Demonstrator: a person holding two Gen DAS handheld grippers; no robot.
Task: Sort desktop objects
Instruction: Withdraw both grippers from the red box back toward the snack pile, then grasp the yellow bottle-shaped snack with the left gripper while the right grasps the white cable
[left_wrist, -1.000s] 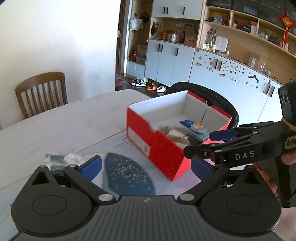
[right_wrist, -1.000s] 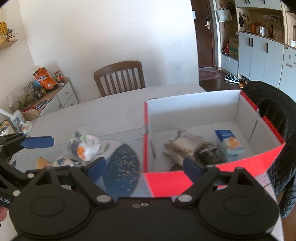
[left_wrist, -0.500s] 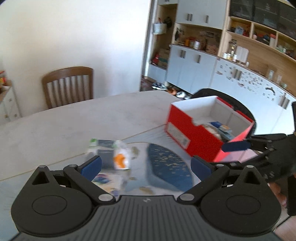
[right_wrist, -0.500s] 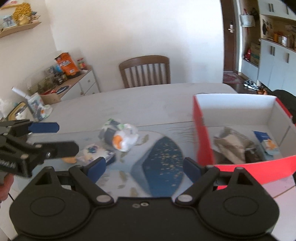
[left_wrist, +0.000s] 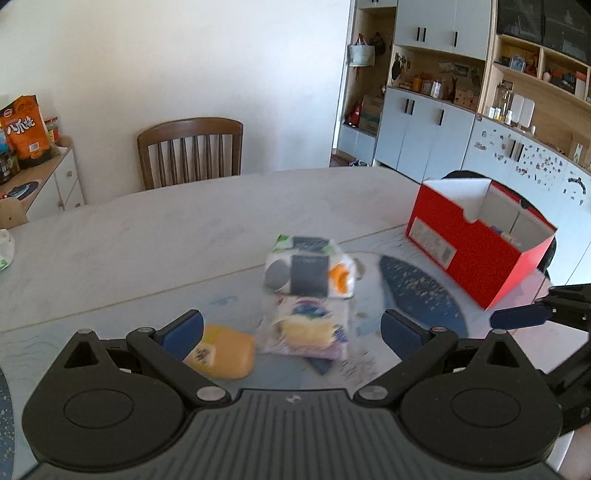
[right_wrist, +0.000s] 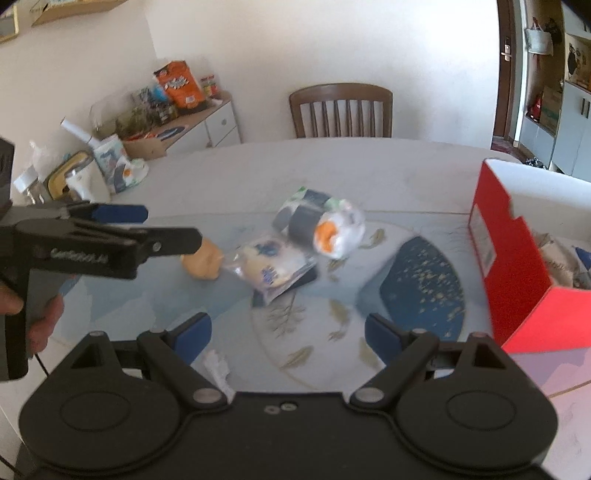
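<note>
A red open box (left_wrist: 476, 254) (right_wrist: 513, 254) stands at the table's right side with several items inside. Loose on the table lie a white tissue pack with grey and orange marks (left_wrist: 310, 271) (right_wrist: 321, 225), a clear snack bag (left_wrist: 306, 328) (right_wrist: 269, 271) and an orange-yellow piece (left_wrist: 221, 354) (right_wrist: 203, 260). My left gripper (left_wrist: 291, 330) is open above the snack bag and the orange piece, holding nothing. My right gripper (right_wrist: 288, 332) is open and empty over the patterned mat. The left gripper (right_wrist: 144, 229) also shows in the right wrist view, near the orange piece.
A wooden chair (left_wrist: 190, 151) stands at the table's far edge. A side cabinet (right_wrist: 199, 125) with snack bags is at the far left. A crumpled white paper scrap (right_wrist: 216, 367) lies near my right gripper. A dark chair back (left_wrist: 513, 192) sits behind the box.
Both grippers have swung left, away from the red box and toward the loose items. The box has slid to the right edge of both views. Both stay open.
</note>
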